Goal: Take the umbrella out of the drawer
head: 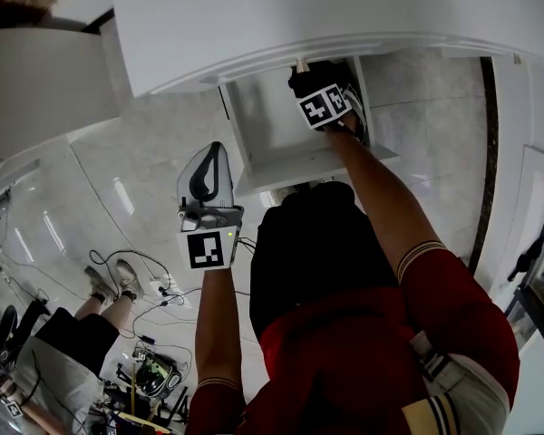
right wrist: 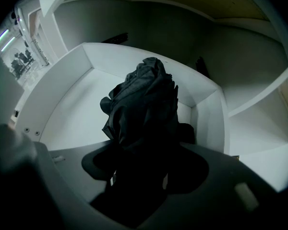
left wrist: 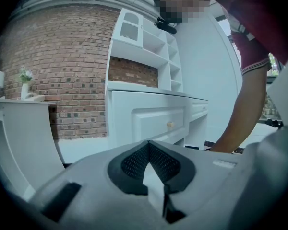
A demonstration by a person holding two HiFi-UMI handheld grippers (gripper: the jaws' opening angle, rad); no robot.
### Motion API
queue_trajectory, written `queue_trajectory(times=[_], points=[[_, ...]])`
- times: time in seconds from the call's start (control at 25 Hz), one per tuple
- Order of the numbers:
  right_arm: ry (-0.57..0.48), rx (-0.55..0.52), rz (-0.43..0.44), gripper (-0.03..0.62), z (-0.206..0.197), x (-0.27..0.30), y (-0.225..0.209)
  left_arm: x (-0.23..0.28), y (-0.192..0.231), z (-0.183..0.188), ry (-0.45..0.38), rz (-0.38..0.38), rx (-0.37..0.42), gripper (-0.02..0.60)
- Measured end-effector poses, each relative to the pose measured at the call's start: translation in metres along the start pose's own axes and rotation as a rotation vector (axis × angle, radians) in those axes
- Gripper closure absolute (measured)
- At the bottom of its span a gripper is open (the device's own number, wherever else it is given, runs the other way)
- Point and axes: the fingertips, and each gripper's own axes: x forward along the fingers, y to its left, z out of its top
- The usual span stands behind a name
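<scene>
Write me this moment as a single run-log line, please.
stage: grasp | right gripper: inside open white drawer, jaws apart around folded black fabric umbrella, not clamped | left gripper: shut, empty, held aside

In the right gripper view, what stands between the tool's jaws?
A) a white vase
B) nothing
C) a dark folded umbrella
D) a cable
C: the dark umbrella rises out of the right tool, filling the gap between its jaws, above the floor of the open white drawer.
</scene>
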Motion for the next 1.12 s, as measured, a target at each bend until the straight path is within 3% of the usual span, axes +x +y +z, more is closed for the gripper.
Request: queue_trajectory(times=[0.48, 1.12], points=[[-0.033, -0.207, 0.119, 0.304, 0.019, -0.040, 0.029, -0.017, -0.005, 0.028, 0.020, 0.034, -0.028, 0.577], [-0.148, -0.652, 0.235, 0.304, 0.029, -0.129, 0.066, -0.034, -0.021, 0.070, -0.016, 0.078, -0.069, 0.577]])
